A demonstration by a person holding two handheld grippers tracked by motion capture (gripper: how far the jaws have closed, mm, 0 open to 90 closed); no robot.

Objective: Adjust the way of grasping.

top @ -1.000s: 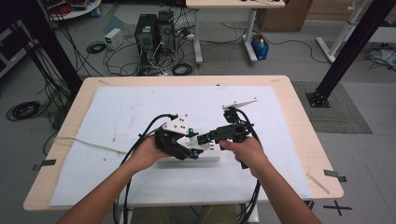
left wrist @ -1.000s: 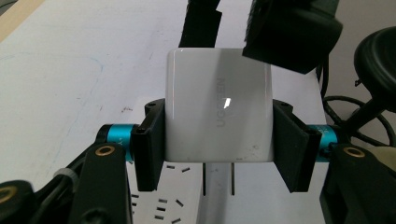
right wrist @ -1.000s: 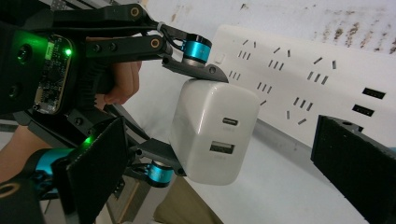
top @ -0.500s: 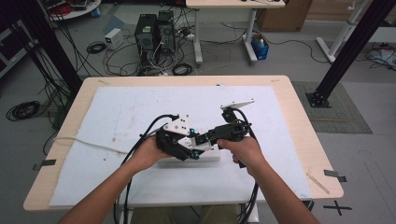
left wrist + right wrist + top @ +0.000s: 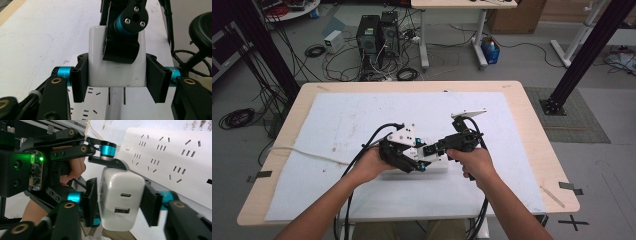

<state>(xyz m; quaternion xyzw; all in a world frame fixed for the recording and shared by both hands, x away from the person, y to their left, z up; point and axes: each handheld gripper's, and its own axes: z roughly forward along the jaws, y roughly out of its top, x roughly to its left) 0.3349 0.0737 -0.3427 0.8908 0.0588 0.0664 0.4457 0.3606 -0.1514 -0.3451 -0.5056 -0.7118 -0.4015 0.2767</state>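
A glossy white charger block (image 5: 117, 67) with two flat prongs is gripped from both sides at once — the left gripper (image 5: 117, 78) closed on its flanks, the right gripper (image 5: 121, 202) closed on it too. It hangs just above a white power strip (image 5: 172, 155) on the white-covered counter (image 5: 337, 120). The right gripper view shows its two ports — the high view shows computers (image 5: 377, 32) and cables on the floor.

Black two-jaw left gripper (image 5: 116, 82), cyan collars, brass screws, right gripper (image 5: 121, 206), green-lit circuit board, black cables
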